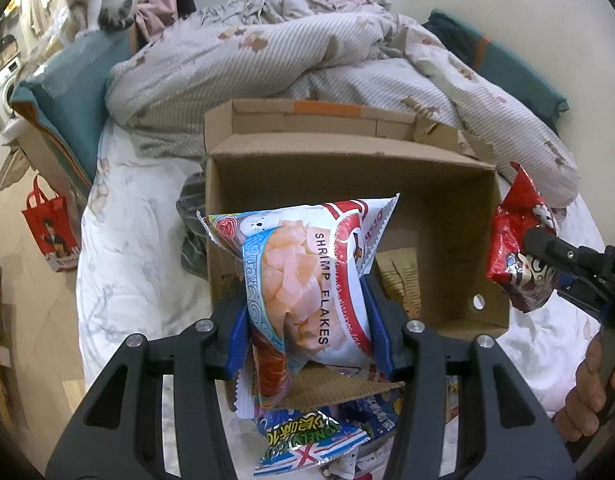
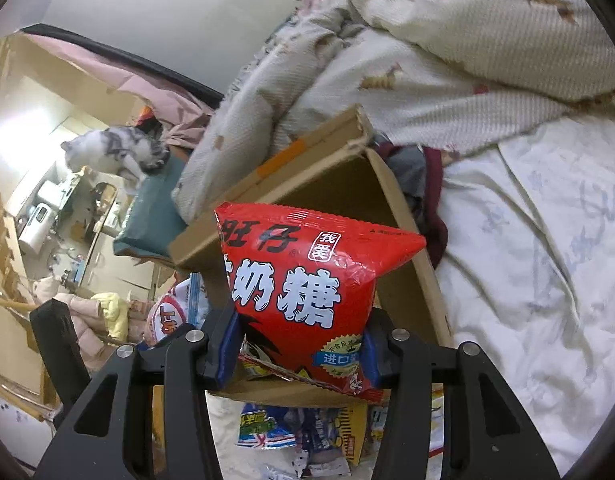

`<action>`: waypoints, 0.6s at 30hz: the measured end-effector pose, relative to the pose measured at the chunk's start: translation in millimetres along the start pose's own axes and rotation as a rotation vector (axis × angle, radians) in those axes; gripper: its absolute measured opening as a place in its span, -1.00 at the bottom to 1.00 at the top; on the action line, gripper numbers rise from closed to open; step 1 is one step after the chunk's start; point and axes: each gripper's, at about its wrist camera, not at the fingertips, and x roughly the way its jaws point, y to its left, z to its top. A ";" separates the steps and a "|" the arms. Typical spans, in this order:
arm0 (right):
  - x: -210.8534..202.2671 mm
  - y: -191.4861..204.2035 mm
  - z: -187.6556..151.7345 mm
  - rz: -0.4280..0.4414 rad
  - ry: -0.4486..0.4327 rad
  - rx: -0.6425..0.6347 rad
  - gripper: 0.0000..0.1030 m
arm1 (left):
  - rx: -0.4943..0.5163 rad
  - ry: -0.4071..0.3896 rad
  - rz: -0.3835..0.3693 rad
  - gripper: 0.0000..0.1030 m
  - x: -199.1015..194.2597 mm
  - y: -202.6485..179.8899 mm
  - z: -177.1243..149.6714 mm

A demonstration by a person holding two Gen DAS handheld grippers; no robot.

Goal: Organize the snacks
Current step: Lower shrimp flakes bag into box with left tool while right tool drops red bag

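A home bedroom: rumpled quilt [image 1: 267, 68] on bed [image 2: 547, 240].

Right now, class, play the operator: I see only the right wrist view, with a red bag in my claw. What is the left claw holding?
Observer: The left claw grips a white bag printed SHRIMP FLAKES, over the near side of the box.
Operator: Anything inside the box?
Observer: Only a piece of brown paper shows on its floor, no snacks.
Operator: Is my red bag over the opening?
Observer: Not clearly; the red bag hangs at the box's right wall.
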 end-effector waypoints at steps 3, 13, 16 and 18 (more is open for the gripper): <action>10.5 2.7 -0.1 -0.030 0.014 -0.039 -0.02 | 0.016 -0.003 0.006 -0.10 5.6 -2.3 -2.3; 40.3 11.1 -9.7 -0.087 0.082 -0.120 -0.01 | 0.040 -0.021 0.013 -0.06 12.8 -4.3 -4.2; 43.8 9.5 -10.7 -0.093 0.093 -0.119 0.00 | 0.052 -0.026 0.018 -0.05 13.4 -6.3 -5.2; 45.5 9.7 -11.1 -0.107 0.097 -0.129 0.01 | 0.058 -0.033 0.023 -0.05 12.4 -7.7 -6.0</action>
